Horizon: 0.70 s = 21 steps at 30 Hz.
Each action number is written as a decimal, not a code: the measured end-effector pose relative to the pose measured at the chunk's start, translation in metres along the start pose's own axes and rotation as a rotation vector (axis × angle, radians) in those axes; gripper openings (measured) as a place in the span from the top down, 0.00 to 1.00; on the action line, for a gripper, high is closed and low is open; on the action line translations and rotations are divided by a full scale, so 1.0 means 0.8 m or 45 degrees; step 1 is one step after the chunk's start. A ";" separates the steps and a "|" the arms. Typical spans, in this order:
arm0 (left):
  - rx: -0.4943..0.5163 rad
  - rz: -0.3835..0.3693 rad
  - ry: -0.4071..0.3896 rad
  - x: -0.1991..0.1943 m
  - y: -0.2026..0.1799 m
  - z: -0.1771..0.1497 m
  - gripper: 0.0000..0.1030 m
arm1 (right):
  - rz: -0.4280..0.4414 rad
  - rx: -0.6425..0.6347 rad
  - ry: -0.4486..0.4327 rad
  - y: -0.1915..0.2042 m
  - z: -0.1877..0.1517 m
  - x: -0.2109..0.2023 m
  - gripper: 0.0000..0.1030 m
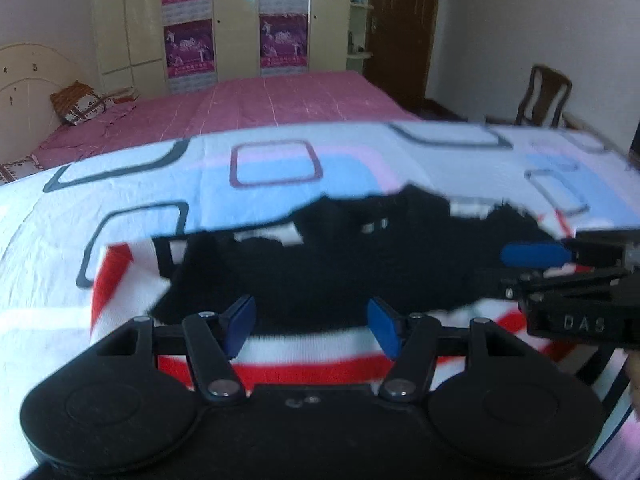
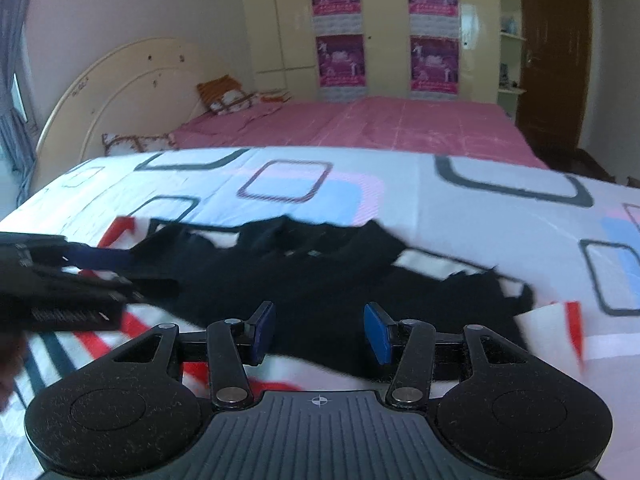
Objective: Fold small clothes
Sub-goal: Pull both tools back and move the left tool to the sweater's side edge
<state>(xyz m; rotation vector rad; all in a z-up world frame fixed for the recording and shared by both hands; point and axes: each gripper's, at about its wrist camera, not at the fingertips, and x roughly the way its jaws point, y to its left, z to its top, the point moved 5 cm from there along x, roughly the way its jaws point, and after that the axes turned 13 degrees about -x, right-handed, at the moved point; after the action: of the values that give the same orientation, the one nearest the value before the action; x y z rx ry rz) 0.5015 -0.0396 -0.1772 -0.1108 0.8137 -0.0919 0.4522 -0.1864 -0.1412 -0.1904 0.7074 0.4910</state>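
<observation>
A small black garment (image 1: 340, 264) lies spread and rumpled on a white patterned sheet (image 1: 120, 176); in the right wrist view the black garment (image 2: 320, 280) has the same sheet (image 2: 480, 216) under it. Red and white stripes (image 1: 300, 364) show beneath its near edge, and I cannot tell whether they are cloth or sheet pattern. My left gripper (image 1: 312, 328) is open just short of the near edge, with nothing between its blue pads. My right gripper (image 2: 320, 332) is open over the near edge and grips nothing. Each gripper shows in the other's view, at the garment's side: the right gripper (image 1: 516, 268) and the left gripper (image 2: 132, 274).
Behind the sheet lies a bed with a pink cover (image 1: 280, 104), a cream headboard (image 2: 120, 92) and a patterned pillow (image 2: 228, 96). A wardrobe with purple posters (image 1: 236, 20) fills the back wall, beside a brown door (image 2: 556, 52). A wooden chair (image 1: 544, 96) stands at the right.
</observation>
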 end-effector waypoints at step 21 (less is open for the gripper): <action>-0.115 0.062 -0.031 -0.056 0.063 -0.029 0.40 | -0.143 0.138 0.025 -0.041 -0.053 -0.057 0.51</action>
<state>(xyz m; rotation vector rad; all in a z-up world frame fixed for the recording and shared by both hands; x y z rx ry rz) 0.4560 0.0142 -0.1675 -0.1767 0.7959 -0.0082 0.4137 -0.2455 -0.1426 -0.1330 0.7366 0.3431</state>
